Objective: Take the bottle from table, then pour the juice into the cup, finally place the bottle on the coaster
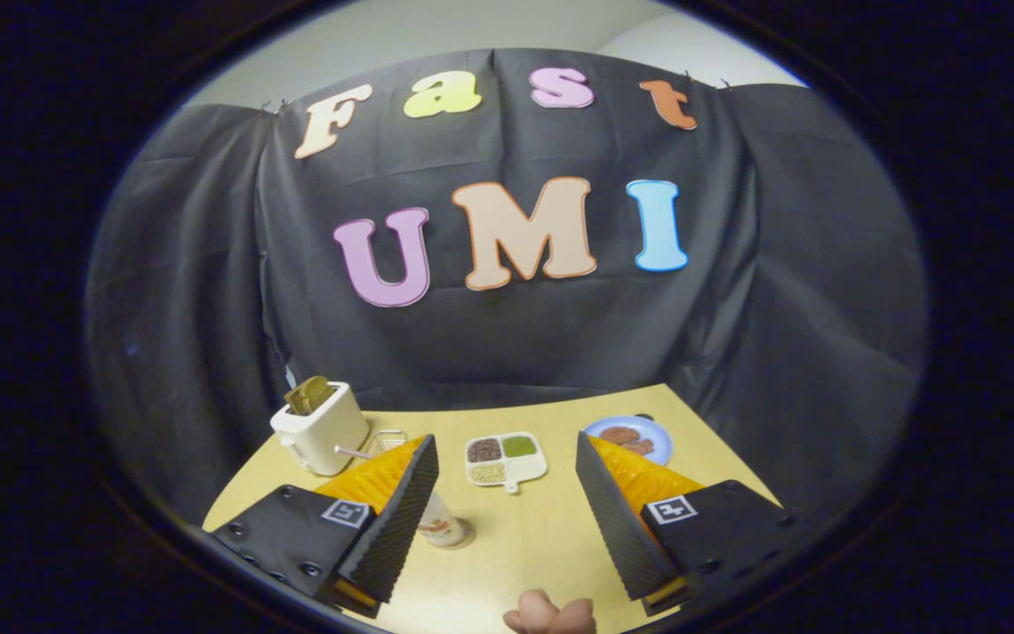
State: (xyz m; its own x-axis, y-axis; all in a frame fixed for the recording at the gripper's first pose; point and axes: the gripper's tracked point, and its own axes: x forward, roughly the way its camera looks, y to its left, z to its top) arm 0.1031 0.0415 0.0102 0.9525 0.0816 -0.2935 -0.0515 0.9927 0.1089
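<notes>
On the yellow table (525,546), from the left: a cream toaster (318,427) with bread in its slots, then a bottle (444,528) standing right by the left finger's inner face, partly hidden behind it. Farther on, a divided dish (507,459) beyond the gap, then a blue plate (632,438) past the right finger. Gripper (507,519) spread wide, grasping nothing; fingertips of a hand (551,615) near the table's near edge.
</notes>
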